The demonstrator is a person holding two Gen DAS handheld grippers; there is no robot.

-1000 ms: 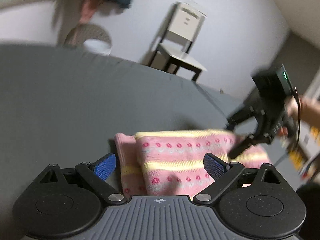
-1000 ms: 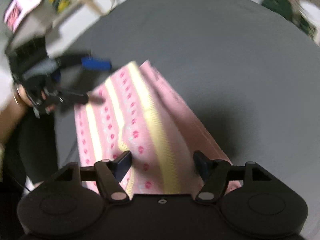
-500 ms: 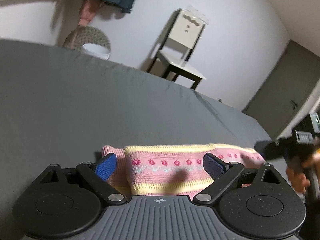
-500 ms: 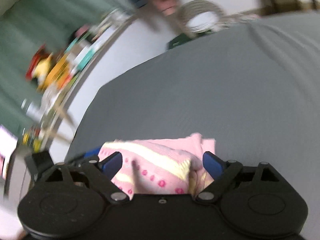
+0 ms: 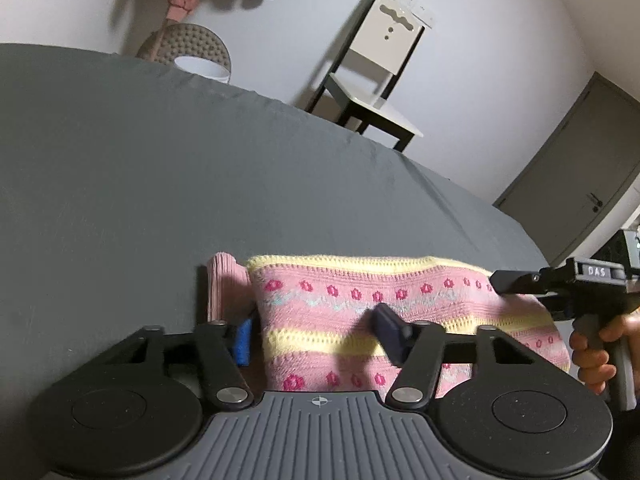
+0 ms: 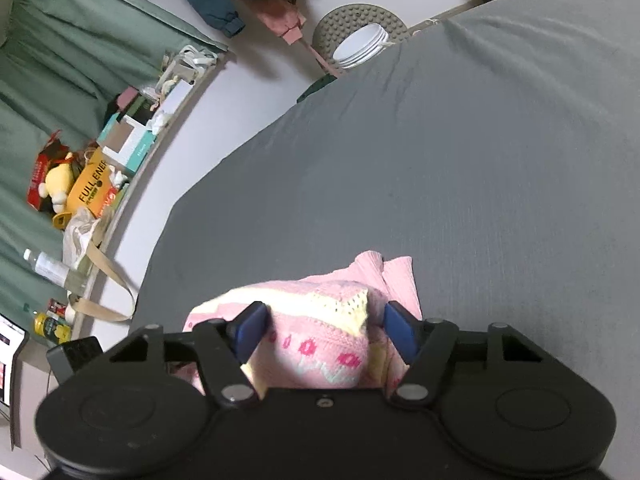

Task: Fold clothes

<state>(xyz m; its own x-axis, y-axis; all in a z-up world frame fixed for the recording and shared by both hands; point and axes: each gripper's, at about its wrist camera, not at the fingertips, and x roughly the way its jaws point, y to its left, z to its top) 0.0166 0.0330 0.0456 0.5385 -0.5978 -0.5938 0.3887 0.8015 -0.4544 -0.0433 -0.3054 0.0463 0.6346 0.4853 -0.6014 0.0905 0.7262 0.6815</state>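
A folded pink knitted garment (image 5: 360,312) with yellow bands and small red flowers lies at the near edge of a bed covered in a grey sheet (image 5: 160,168), and I hold a hand-held gripper at each end of it. Its long axis runs left to right across my front, so each hand meets one short end. My left hand-held gripper (image 5: 316,332) is at the left end, pointing down and away from me; its jaws have just been closing, with the knit and a ribbed pink cuff (image 5: 224,284) between the blue pads, and whether the pads press yet I cannot tell. My right hand-held gripper (image 6: 324,330) sits at the far right end; in the left wrist view it reaches in from the right edge, gripped by my right hand (image 5: 596,352). Its jaws have also just been closing, and its blue pads flank a bunched corner of the knit, seemingly touching both sides. The rest of the sheet stretches away bare beyond the garment. I judge both hands equally near their ends, so the coming fold turns on carrying one short end along that long axis.
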